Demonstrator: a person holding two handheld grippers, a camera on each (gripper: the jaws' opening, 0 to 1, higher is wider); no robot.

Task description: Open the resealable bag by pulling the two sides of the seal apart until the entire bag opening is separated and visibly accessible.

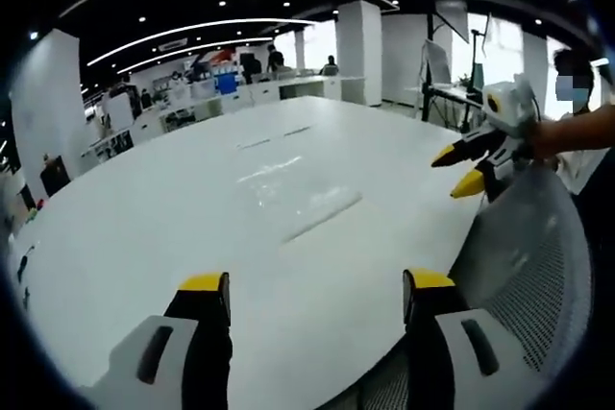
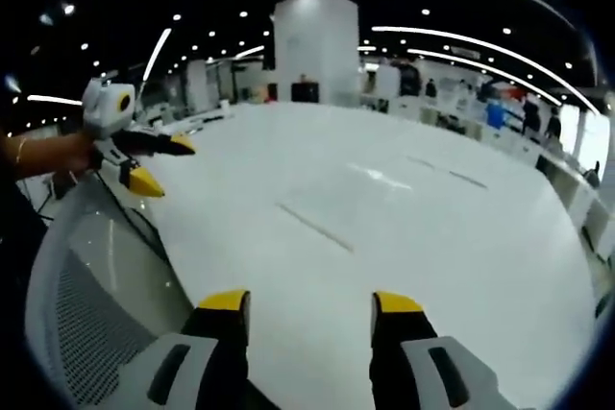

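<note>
The right gripper (image 2: pixel 310 306) rises from the bottom of the frame, its 2 yellow-tipped jaws spread apart with nothing between them, over a large white table (image 2: pixel 461 237). At centre frame a clear resealable bag (image 2: pixel 360 201) lies flat on the table, hard to make out. At upper left the left gripper (image 2: pixel 161 162), held by a hand, hovers at the table edge with jaws parted. A mesh chair back (image 2: pixel 91 304) sits lower left.
</note>
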